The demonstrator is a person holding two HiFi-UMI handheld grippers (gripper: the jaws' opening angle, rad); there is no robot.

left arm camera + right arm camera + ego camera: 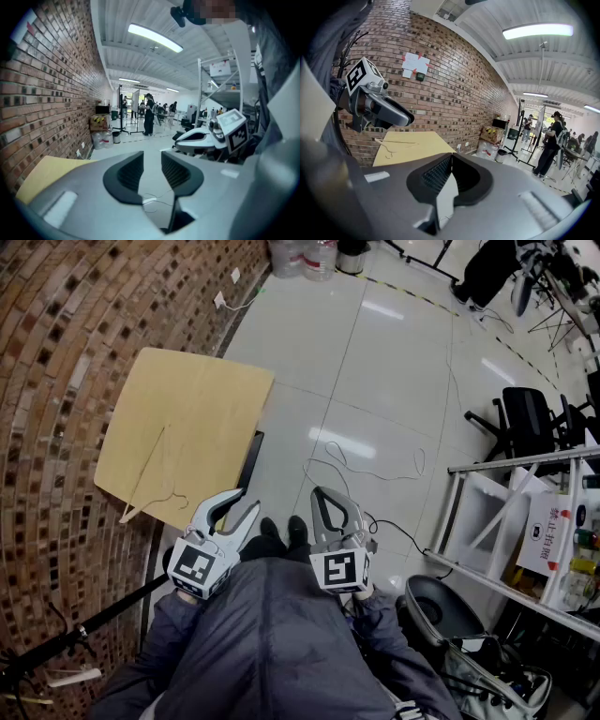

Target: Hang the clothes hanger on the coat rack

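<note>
A thin pale clothes hanger lies flat on a light wooden table against the brick wall; it also shows in the right gripper view as the hanger. A black pole of the coat rack slants at lower left, and its dark hooks show against the wall. My left gripper hovers just off the table's near corner, right of the hanger, open with nothing between its jaws. My right gripper is beside it over the floor, shut and empty.
A brick wall runs along the left. A white metal shelf unit and a black office chair stand at the right. Cables lie on the tiled floor. Large water bottles stand far off. People stand in the distance.
</note>
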